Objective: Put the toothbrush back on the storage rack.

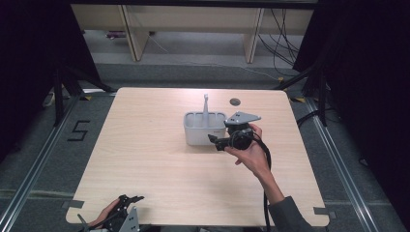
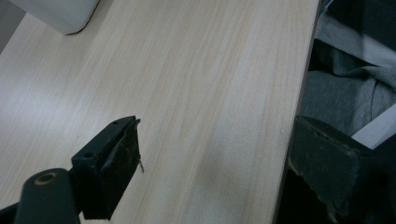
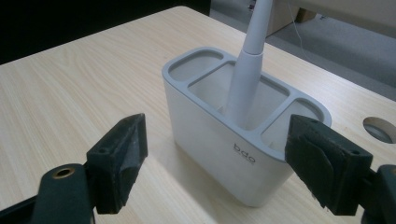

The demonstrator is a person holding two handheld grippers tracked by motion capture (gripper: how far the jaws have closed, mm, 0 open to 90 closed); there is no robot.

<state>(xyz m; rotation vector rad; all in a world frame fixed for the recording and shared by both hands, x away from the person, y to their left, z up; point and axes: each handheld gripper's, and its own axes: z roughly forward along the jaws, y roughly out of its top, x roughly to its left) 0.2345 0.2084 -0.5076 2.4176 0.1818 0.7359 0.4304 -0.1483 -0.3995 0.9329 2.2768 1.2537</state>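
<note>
A white three-compartment holder [image 1: 204, 128] stands upright near the middle of the wooden table [image 1: 159, 169]. A white utensil handle [image 1: 205, 108] rises from its middle compartment. My right gripper [image 1: 215, 141] hovers at the holder's near right corner, held by a hand. In the right gripper view the holder [image 3: 219, 135] and the handle [image 3: 247, 70] sit just ahead of the right gripper [image 3: 217, 123], whose jaws stand wide apart and touch nothing. My left gripper [image 1: 133, 198] rests at the table's near left edge. The left gripper [image 2: 217, 123] is open over bare wood.
A round cable hole [image 1: 235, 101] lies in the table behind the holder, also in the right gripper view as a hole [image 3: 379, 129]. Grey clothing [image 2: 345, 93] hangs past the table edge. Black curtains flank the table; desks and cables stand at the back.
</note>
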